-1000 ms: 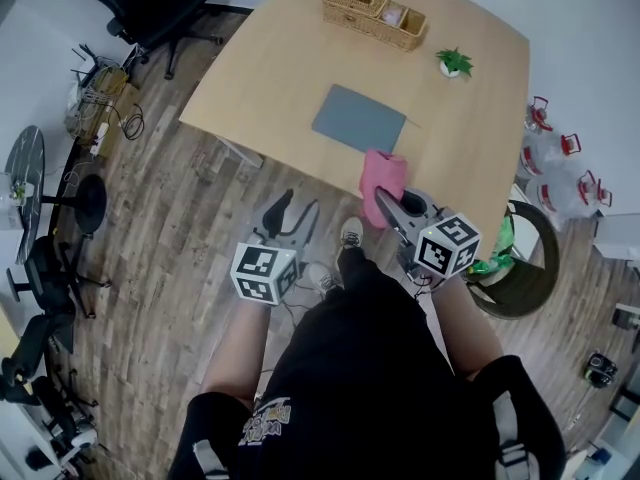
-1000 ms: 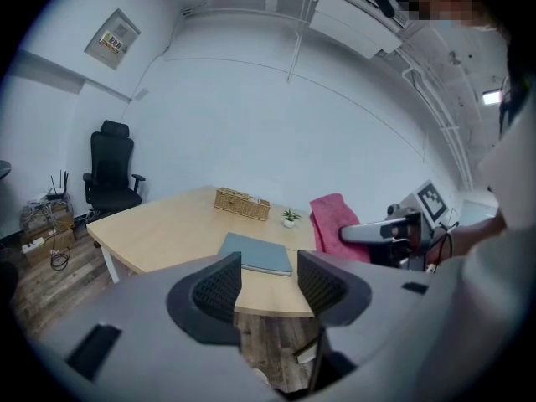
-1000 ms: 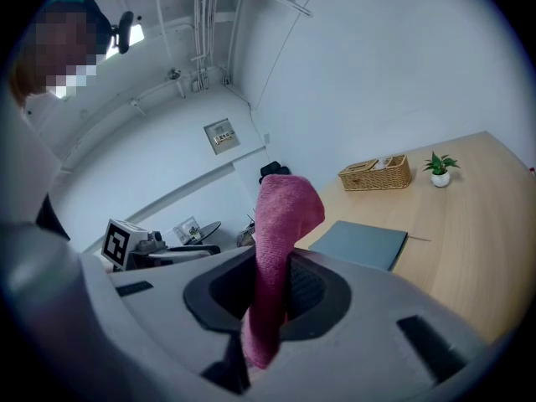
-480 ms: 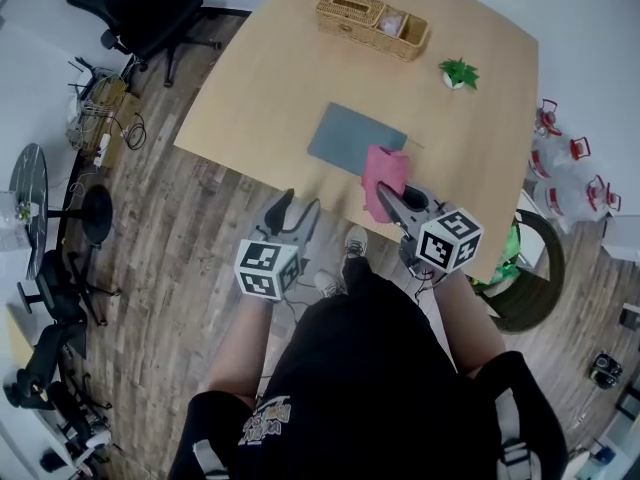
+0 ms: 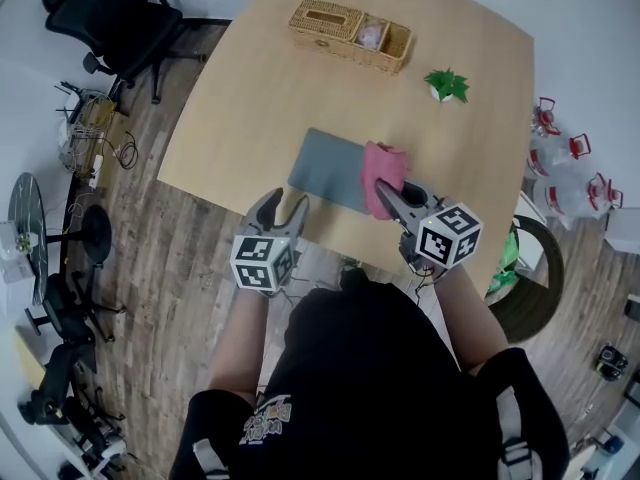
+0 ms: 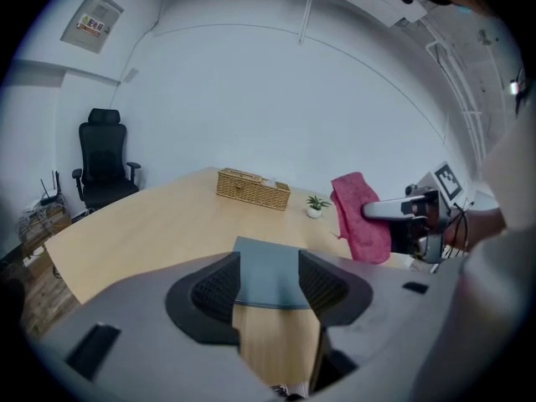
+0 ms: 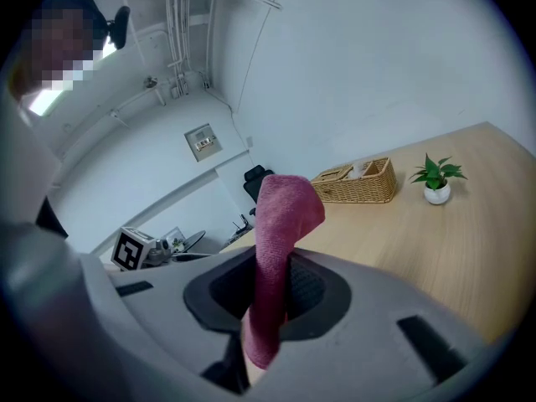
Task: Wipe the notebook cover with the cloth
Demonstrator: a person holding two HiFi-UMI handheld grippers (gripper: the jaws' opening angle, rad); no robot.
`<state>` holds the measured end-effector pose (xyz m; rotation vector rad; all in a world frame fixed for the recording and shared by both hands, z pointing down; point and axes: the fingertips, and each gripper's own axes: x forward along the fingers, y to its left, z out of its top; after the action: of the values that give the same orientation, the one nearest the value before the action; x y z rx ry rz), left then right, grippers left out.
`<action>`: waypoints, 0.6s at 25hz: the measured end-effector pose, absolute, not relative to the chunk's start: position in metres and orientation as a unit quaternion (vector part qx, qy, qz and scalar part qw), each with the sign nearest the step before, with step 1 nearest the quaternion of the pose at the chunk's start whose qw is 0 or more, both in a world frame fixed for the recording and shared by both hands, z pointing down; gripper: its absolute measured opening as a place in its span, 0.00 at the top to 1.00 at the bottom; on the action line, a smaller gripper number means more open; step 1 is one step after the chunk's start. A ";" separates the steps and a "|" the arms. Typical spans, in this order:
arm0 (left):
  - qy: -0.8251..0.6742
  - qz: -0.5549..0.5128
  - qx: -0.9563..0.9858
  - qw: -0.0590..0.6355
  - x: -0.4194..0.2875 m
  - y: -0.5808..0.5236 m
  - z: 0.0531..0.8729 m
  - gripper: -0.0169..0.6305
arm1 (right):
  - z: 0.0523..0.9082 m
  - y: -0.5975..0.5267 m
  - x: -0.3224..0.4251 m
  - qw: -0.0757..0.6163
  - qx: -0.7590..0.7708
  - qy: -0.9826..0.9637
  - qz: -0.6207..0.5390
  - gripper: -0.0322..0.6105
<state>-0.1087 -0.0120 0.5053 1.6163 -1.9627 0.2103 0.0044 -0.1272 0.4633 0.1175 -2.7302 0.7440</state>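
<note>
Nearest me, at the front edge of the table (image 5: 240, 88), my left gripper (image 5: 278, 206) hangs with its jaws apart and nothing between them; its own view looks through the gap at the notebook (image 5: 322, 166) just ahead. Off to its right, my right gripper (image 5: 390, 196) is clamped on the pink cloth (image 5: 381, 168), which stands up out of the jaws in a fold and droops over. From the head view the cloth overlaps the notebook's right end, but I cannot tell whether it touches the cover or hangs just above it. The grey notebook lies closed and flat on the wood, near the front edge. Farther back stands a small potted plant (image 5: 445, 83), and beyond it a wicker basket (image 5: 350, 33), both well apart from the notebook. I judge the first part done: the cloth is in hand and brought to the notebook. The wiping itself looks barely begun, if at all, with nearly the whole cover left to pass over, and my free left gripper could steady the notebook
</note>
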 end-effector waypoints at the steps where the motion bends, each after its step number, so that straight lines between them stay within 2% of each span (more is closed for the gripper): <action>1: -0.737 0.082 0.603 0.294 -0.113 -0.017 0.509 0.67 | 0.465 -0.134 0.002 0.155 0.041 -0.952 0.261 0.85; 15: -0.705 0.141 0.609 0.335 -0.162 -0.064 0.567 0.67 | 0.490 -0.169 -0.036 0.170 0.069 -0.938 0.293 0.85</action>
<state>-0.1623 -0.0642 0.5666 1.5892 -1.8400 0.3671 -0.0361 -0.1692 0.4899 0.1950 -2.6664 0.8326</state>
